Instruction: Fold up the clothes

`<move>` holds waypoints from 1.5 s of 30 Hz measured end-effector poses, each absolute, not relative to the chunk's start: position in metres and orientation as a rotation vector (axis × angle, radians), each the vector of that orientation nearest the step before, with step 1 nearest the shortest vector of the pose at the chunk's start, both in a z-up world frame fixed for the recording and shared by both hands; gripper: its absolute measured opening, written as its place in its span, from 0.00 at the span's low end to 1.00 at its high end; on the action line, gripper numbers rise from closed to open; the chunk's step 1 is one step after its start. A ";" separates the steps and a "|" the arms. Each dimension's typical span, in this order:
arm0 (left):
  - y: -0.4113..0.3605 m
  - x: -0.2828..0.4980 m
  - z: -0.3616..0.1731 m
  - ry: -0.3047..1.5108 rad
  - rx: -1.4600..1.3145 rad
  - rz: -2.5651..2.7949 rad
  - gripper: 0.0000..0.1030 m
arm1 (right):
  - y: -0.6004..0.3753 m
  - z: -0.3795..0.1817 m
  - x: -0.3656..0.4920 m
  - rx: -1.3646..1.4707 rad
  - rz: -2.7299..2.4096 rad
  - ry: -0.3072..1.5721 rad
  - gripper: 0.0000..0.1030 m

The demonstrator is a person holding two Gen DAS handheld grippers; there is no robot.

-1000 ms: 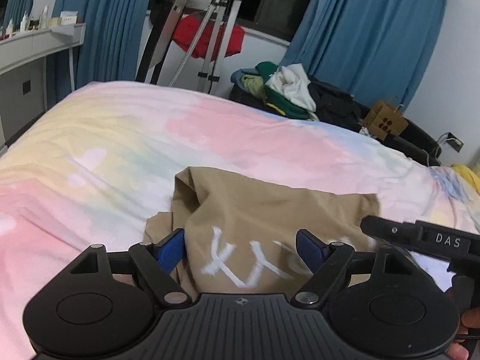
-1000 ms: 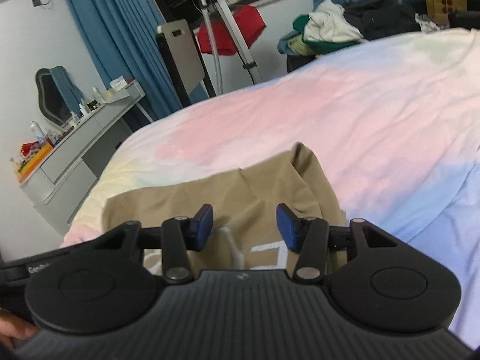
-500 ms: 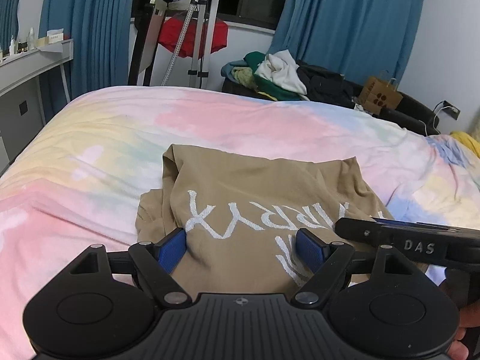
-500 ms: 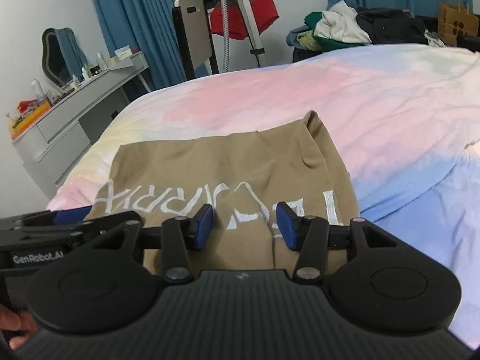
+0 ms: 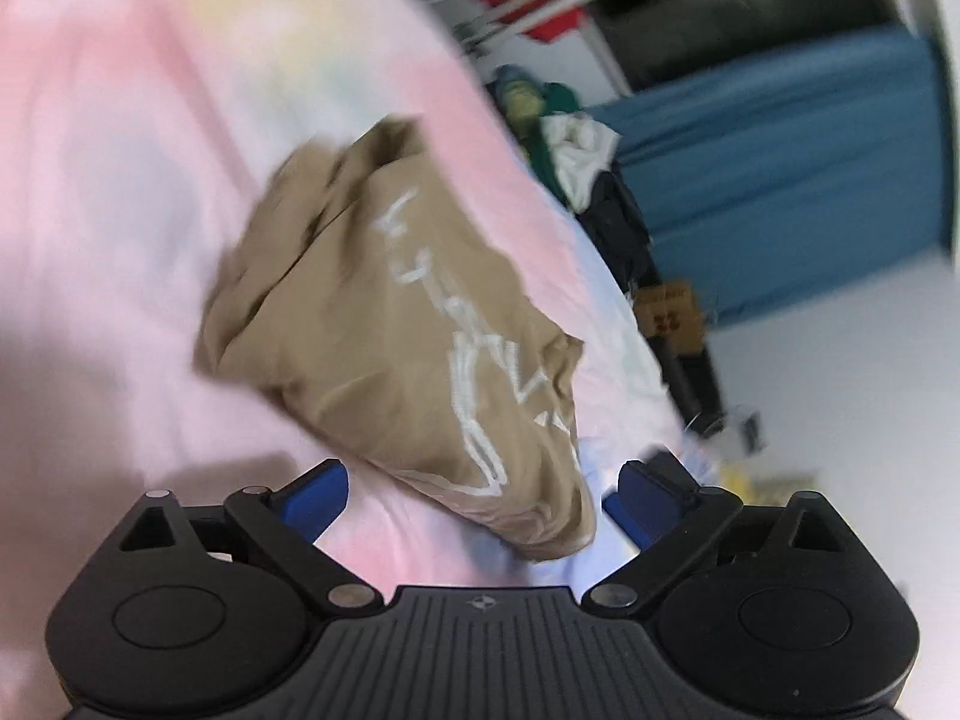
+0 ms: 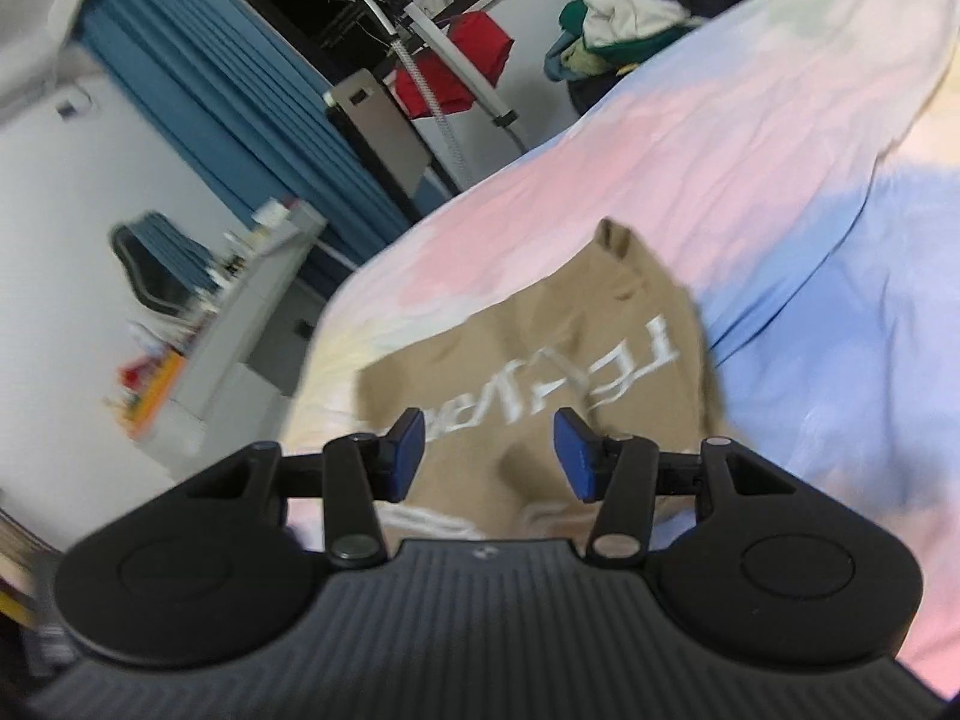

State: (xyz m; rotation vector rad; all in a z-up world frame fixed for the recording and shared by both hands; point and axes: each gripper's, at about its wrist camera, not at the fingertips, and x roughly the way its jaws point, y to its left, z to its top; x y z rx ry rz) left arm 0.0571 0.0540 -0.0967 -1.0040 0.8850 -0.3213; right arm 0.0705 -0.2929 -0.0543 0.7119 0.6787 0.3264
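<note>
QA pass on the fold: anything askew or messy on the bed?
Yes. The tan shirt lies rumpled on the pastel bedspread, its far end bunched into layered creases and its white lettering buckled. Neither the left gripper, whose jaws are opening, nor the right gripper holds it.

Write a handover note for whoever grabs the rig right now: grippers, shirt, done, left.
Left gripper: fingers spreading wide, nothing pinched; the tan shirt lies ahead of it.
Right gripper: open, fingers clear of the cloth below.
Shirt: on the pastel bedspread, partly folded into a rumpled bundle, white lettering up.
Done: rough first folds.
Left: probably regrip, flatten and finish the fold. The left view is blurred.
</note>
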 end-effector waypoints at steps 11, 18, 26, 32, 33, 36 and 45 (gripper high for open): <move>0.071 0.103 -0.144 0.793 -1.330 -0.324 0.81 | -0.283 -0.134 0.084 1.361 0.483 0.876 0.76; 0.074 0.118 -0.140 0.707 -1.391 -0.437 0.82 | -0.273 -0.185 0.104 1.656 0.410 0.849 0.80; 0.075 0.123 -0.143 0.710 -1.422 -0.457 0.81 | -0.277 -0.193 0.122 1.734 0.389 0.738 0.81; 0.080 0.121 -0.146 0.708 -1.453 -0.462 0.81 | -0.295 -0.188 0.106 1.681 0.230 0.762 0.79; 0.081 0.122 -0.147 0.708 -1.456 -0.468 0.82 | -0.299 -0.187 0.103 1.675 0.202 0.758 0.79; 0.082 0.125 -0.147 0.720 -1.457 -0.483 0.83 | -0.313 -0.180 0.100 1.655 0.159 0.718 0.80; 0.068 0.130 -0.160 0.820 -1.405 -0.425 0.90 | -0.319 -0.179 0.122 1.524 0.144 0.715 0.73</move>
